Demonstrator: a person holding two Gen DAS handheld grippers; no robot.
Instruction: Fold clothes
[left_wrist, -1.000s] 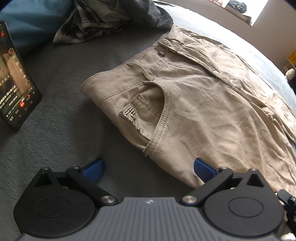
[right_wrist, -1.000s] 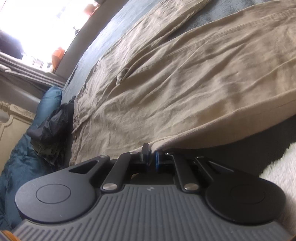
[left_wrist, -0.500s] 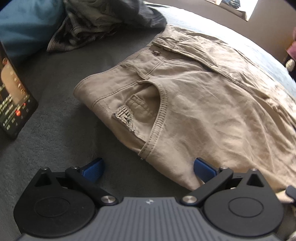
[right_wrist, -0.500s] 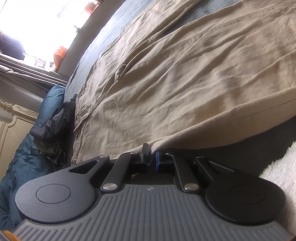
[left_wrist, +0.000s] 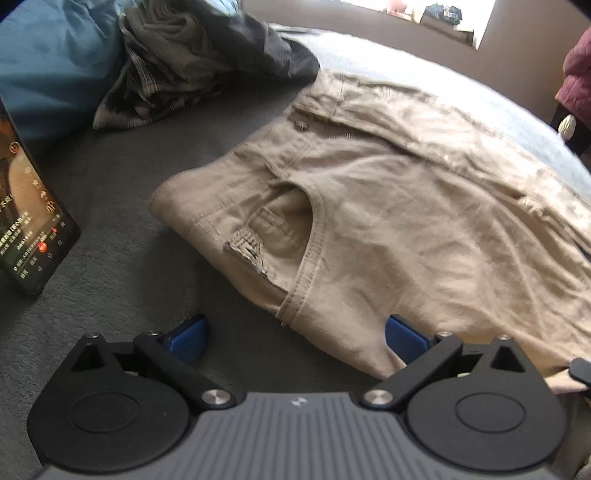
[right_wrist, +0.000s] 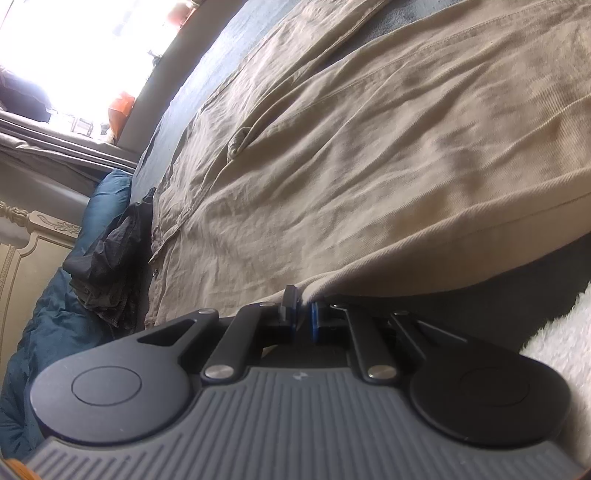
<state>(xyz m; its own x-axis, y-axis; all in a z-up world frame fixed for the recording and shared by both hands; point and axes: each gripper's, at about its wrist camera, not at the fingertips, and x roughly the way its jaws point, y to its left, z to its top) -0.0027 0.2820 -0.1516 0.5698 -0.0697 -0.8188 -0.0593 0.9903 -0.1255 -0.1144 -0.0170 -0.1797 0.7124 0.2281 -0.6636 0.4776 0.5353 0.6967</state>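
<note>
Tan trousers (left_wrist: 388, 229) lie flat on a grey bed cover (left_wrist: 122, 177), waistband toward the left, front pocket up. My left gripper (left_wrist: 295, 336) is open, its blue pads either side of the trousers' near edge just below the pocket; the right pad (left_wrist: 402, 338) touches the cloth. In the right wrist view the same trousers (right_wrist: 369, 155) fill the frame. My right gripper (right_wrist: 303, 314) is shut on the near edge of the trousers, pinching the fabric between its pads.
A phone (left_wrist: 26, 206) with a lit screen stands at the left. A heap of dark and plaid clothes (left_wrist: 192, 62) lies beyond the waistband beside a blue pillow (left_wrist: 51, 62). A white fluffy rug (right_wrist: 561, 339) shows at the right. A carved headboard (right_wrist: 22, 254) stands far left.
My left gripper has shifted slightly toward the trousers' near edge, still open. My right gripper stays shut on the edge, and the fabric looks a little lifted.
</note>
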